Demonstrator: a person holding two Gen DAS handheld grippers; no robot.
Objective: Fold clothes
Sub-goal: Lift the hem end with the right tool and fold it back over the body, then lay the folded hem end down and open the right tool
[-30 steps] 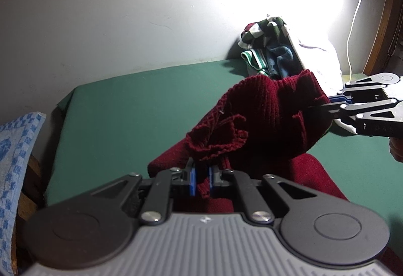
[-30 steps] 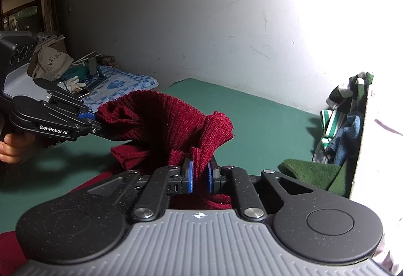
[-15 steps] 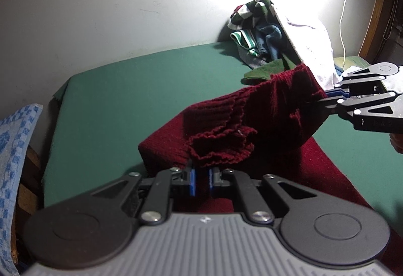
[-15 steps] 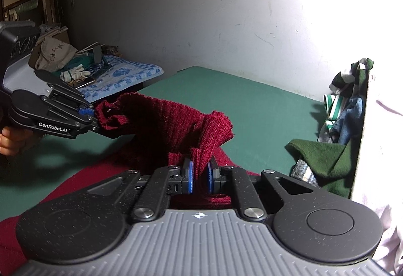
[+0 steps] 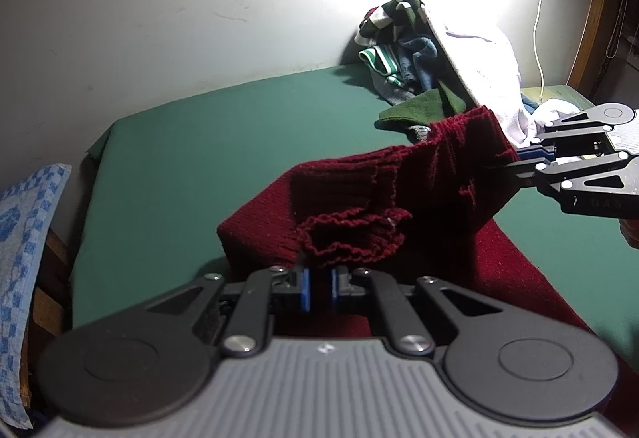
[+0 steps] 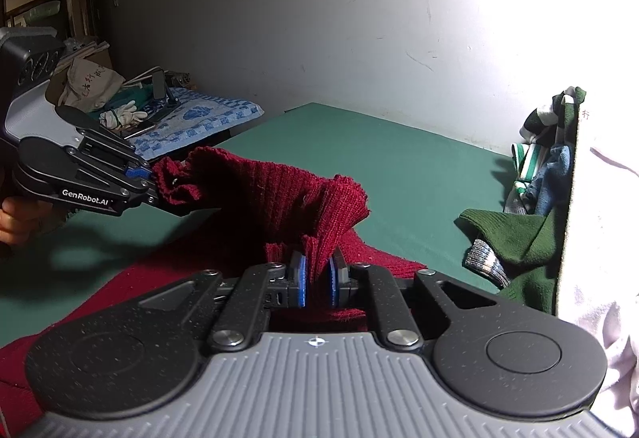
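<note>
Maroon knit sweater [image 5: 351, 194] pinched by both claws | gloves [image 6: 122, 117] only in right view

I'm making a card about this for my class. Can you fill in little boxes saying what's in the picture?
surface: green bed cover
being folded: dark red knitted sweater
left gripper: shut on one sweater edge
right gripper: shut on another edge
lifted part: hangs between both grippers
behind: pile of clothes by the wall

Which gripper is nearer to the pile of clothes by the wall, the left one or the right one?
Right. The right gripper holds the red sweater just in front of the pile of clothes. The left gripper grips the sweater's other end, farther away.
</note>
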